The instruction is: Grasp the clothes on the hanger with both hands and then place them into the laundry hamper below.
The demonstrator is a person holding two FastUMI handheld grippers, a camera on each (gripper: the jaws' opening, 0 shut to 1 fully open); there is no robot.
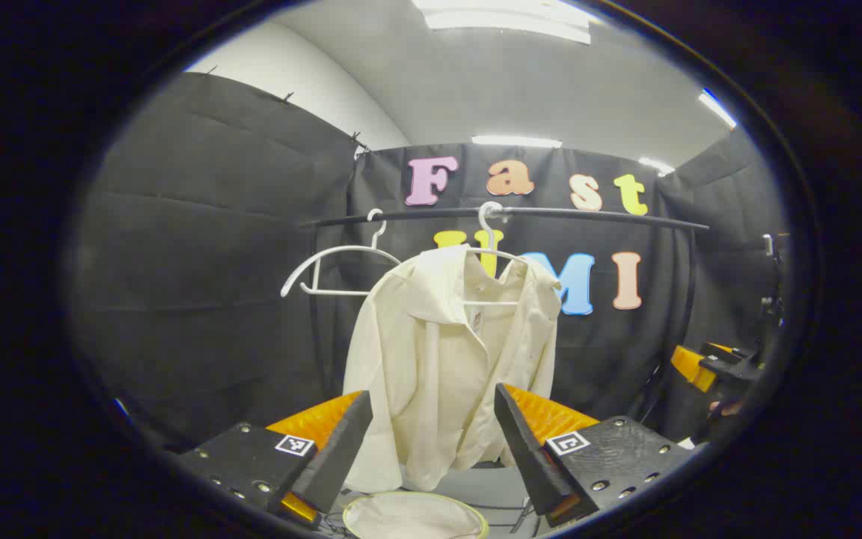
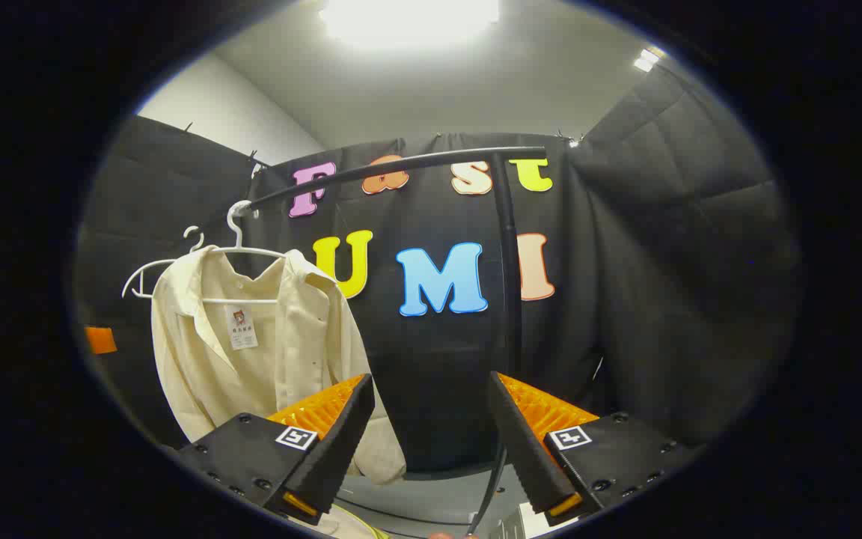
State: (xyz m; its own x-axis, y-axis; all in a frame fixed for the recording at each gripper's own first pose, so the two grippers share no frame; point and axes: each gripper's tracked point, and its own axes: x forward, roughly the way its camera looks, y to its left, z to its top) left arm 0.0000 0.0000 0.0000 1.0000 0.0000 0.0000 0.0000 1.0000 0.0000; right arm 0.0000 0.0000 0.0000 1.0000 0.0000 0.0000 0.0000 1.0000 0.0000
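Two claws, both spread wide and gripping nothing: left claw (image 1: 431,442) facing the cream shirt (image 1: 446,359), right claw (image 2: 431,442) aimed past it at the black cloth wall. Shirt hanging on a white hanger (image 1: 489,224) from the dark rail (image 1: 588,215), beside an empty hanger (image 1: 341,262). Laundry hamper (image 1: 414,515) below the shirt, rim just visible.

Booth bright, lit from ceiling panels (image 1: 509,16) overhead, well above the jaws; the lamp (image 2: 408,16) blows out to white glare in right gripper view. Black cloth soaks up light, shadows faint. Strong fisheye bend twd edges; rims darken. Focus sharp, no motion blur.
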